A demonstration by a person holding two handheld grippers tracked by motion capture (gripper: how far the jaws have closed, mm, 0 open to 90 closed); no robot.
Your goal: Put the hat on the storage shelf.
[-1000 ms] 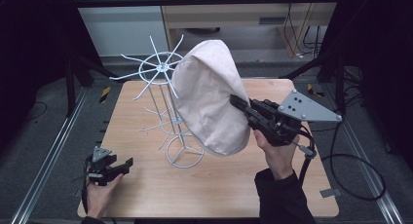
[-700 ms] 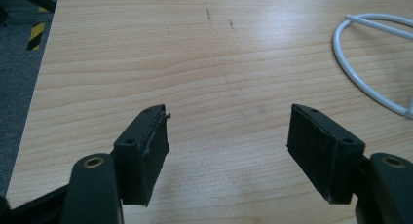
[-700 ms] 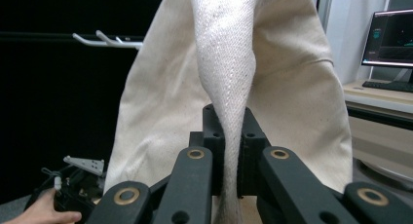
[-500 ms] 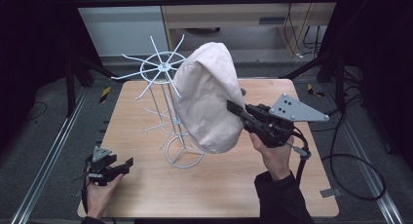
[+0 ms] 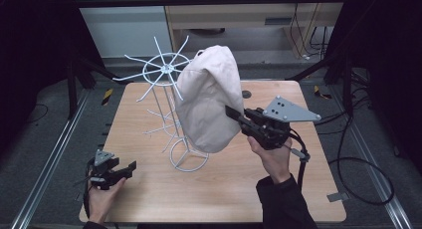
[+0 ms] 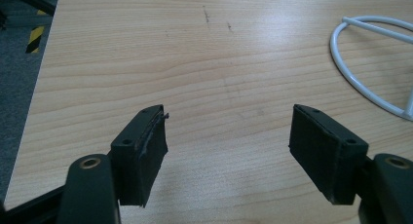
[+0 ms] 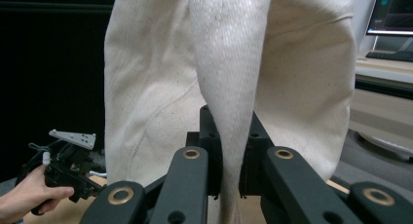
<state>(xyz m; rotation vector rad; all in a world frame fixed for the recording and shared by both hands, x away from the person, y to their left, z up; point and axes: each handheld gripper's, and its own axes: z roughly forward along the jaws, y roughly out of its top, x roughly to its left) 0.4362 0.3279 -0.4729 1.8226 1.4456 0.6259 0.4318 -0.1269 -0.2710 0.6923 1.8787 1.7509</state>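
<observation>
I have the right gripper (image 5: 234, 114) clamped on a fold of the cream cloth (image 5: 209, 99); in the right gripper view the jaws are pressed together on a narrow pleat of that cloth (image 7: 229, 87), which rises straight up between them. The cloth is off the table (image 5: 298, 189), hanging against the right side of the white wire stand (image 5: 166, 69), with its top about level with the stand's spoked wheel and its lower edge above the stand's ring base (image 5: 189, 157). I cannot tell whether the cloth is hooked on one of the stand's arms or merely leaning there. My right hand (image 5: 271, 157) holds the gripper from below and to the right of the stand, with the grey plate (image 5: 288, 109) on top.

The left gripper (image 5: 119, 170) is released, jaws spread wide with nothing between them. It sits low over the table, well to the left of the stand and nearer to me, held in my left hand (image 5: 102, 196). In the left gripper view the jaws frame bare wood (image 6: 219, 87), and an arc of the ring base (image 6: 360, 83) curves in at the right edge, well apart from the pads (image 6: 146, 151). The right gripper view also shows that left gripper (image 7: 73, 168) beyond the cloth, lower left.
</observation>
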